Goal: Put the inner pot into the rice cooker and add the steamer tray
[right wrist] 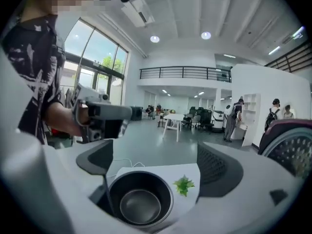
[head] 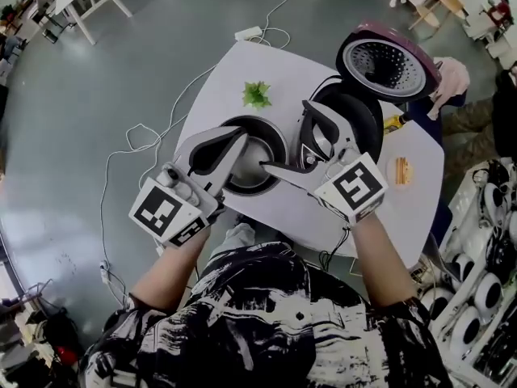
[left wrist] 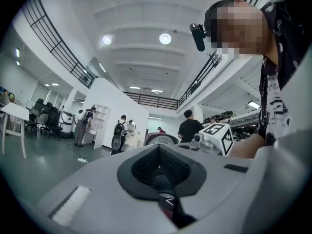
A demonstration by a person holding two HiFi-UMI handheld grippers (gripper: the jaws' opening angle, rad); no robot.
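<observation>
The dark inner pot (head: 257, 158) with its bare metal bottom stands on the white table (head: 234, 71), left of the open rice cooker (head: 363, 113). My left gripper (head: 241, 138) is shut on the pot's left rim; in the left gripper view (left wrist: 158, 150) its pads meet and hide the pot. My right gripper (head: 284, 140) is open, one finger at the pot's right rim. In the right gripper view the pot (right wrist: 141, 204) lies below the spread jaws (right wrist: 156, 167). The cooker's raised lid (head: 386, 61) shows a perforated inner face.
A small green plant (head: 257, 95) sits on the table beyond the pot. A small orange round item (head: 401, 170) lies at the table's right edge. Cables and a power strip (head: 248, 33) trail over the grey floor. Shelves of cookers stand at the far right.
</observation>
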